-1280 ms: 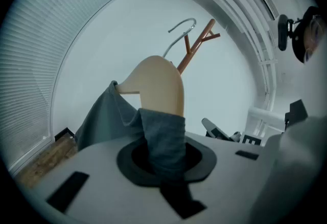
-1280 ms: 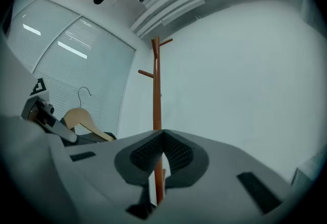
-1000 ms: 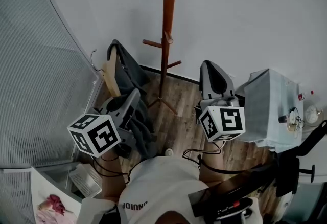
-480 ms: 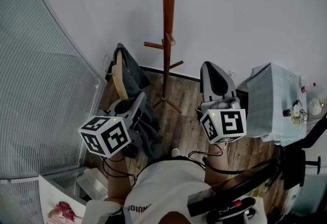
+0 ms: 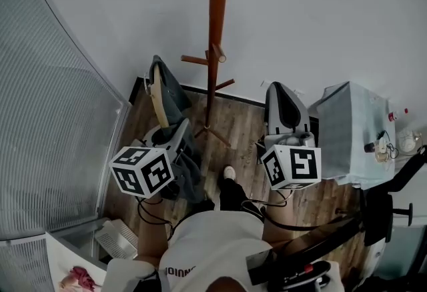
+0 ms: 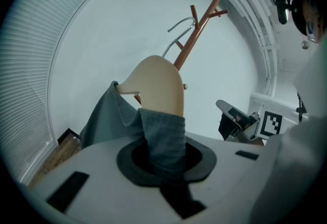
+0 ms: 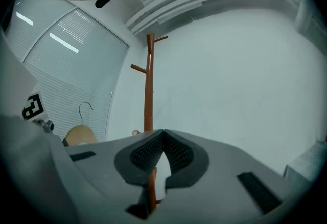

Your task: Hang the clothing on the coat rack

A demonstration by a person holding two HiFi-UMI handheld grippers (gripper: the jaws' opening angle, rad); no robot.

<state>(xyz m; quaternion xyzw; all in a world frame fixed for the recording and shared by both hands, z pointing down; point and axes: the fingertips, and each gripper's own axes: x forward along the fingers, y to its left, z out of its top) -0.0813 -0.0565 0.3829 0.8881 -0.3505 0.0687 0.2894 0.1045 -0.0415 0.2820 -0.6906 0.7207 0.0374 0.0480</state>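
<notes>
Clothing (image 6: 163,128) now nearer coat rack (image 5: 215,51), pinched in L gripper (image 6: 164,154); R gripper (image 7: 162,142) closed.

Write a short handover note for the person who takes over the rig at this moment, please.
Left gripper: shut on the grey garment, which is draped over the wooden hanger.
Right gripper: shut, empty.
Coat rack: ahead by the wall, visible pegs bare.
Done: garment is on its hanger, held up near the rack.
Left: put the hanger's hook over a peg, then let go.
</notes>
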